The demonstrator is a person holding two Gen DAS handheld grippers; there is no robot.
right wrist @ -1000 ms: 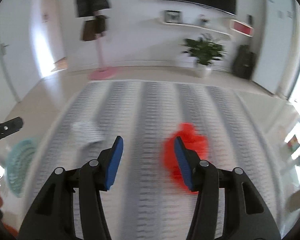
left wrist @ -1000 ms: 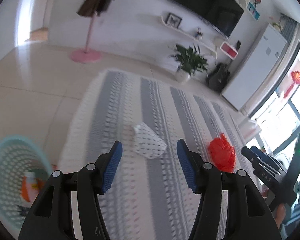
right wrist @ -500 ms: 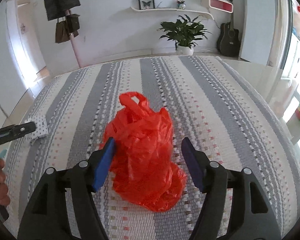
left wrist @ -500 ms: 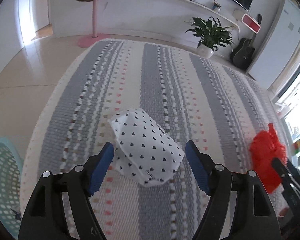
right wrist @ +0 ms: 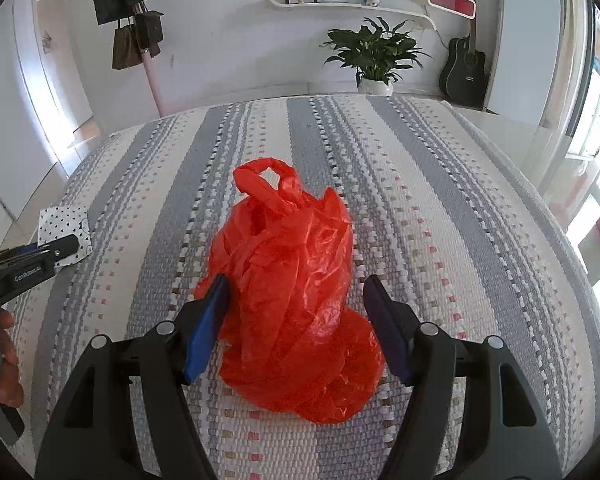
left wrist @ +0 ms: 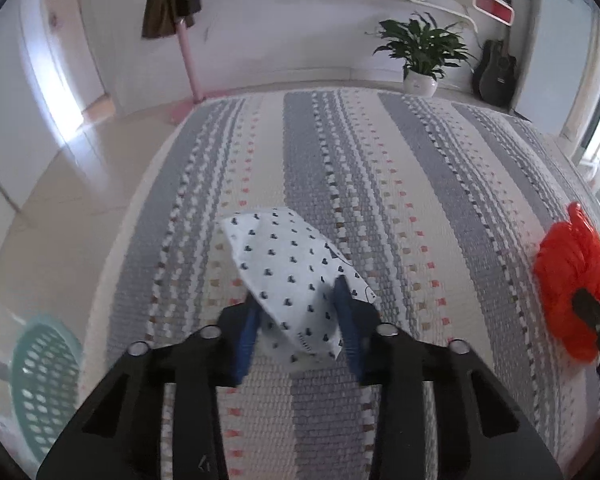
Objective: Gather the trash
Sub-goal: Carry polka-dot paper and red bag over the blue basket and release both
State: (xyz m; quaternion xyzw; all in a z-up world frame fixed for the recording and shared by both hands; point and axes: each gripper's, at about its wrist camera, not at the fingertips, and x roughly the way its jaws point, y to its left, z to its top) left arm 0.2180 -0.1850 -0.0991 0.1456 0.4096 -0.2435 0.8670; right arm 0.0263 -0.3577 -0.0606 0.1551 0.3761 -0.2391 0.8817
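Observation:
A white bag with small black hearts lies on the striped rug. My left gripper is shut on the bag's near end, its blue pads pressing both sides. A crumpled red plastic bag lies on the rug between the jaws of my right gripper, which is open around it. The red bag also shows at the right edge of the left wrist view. The white bag and the left gripper show at the left of the right wrist view.
A teal mesh basket stands on the tile floor left of the rug. A pink coat stand with bags, a potted plant and a guitar stand along the far wall.
My left gripper closed on the white heart bag. My right gripper moved forward so its open jaws sit on both sides of the red bag.

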